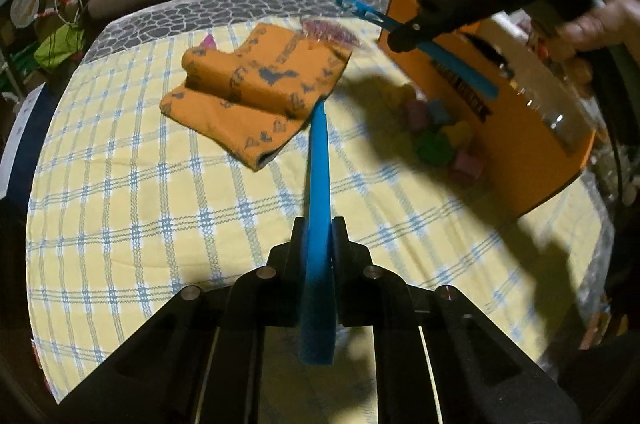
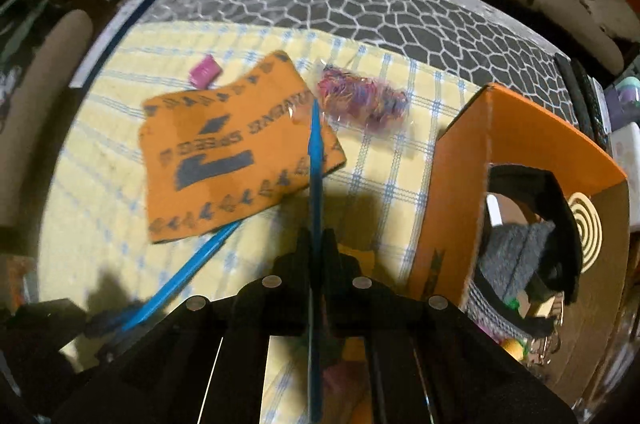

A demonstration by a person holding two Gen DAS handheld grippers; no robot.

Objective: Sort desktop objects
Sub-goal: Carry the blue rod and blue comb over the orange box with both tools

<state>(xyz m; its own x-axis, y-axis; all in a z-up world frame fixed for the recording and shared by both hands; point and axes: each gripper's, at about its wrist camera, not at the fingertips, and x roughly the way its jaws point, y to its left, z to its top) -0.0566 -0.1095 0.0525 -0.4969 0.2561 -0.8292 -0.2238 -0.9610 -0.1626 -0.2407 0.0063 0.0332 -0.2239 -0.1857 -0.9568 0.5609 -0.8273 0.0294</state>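
Note:
My left gripper (image 1: pixel 319 224) is shut on a flat blue plastic piece (image 1: pixel 319 168) that points toward the folded orange cloth (image 1: pixel 256 92). My right gripper (image 1: pixel 404 36) hangs above the table at the upper right, shut on a second blue piece with a hook end (image 1: pixel 460 64). In the right wrist view that gripper (image 2: pixel 316 236) holds its blue piece (image 2: pixel 315 160) edge-on over the orange cloth (image 2: pixel 236 152). The left gripper's blue piece (image 2: pixel 180 280) runs diagonally at the lower left.
An open orange cardboard box (image 1: pixel 520 128) (image 2: pixel 460 164) stands at the right with dark items inside. Coloured foam blocks (image 1: pixel 440 140) lie beside it. A bag of multicoloured bands (image 2: pixel 360 100) and a pink eraser (image 2: pixel 205 71) lie near the cloth. Yellow checked tablecloth (image 1: pixel 160 204).

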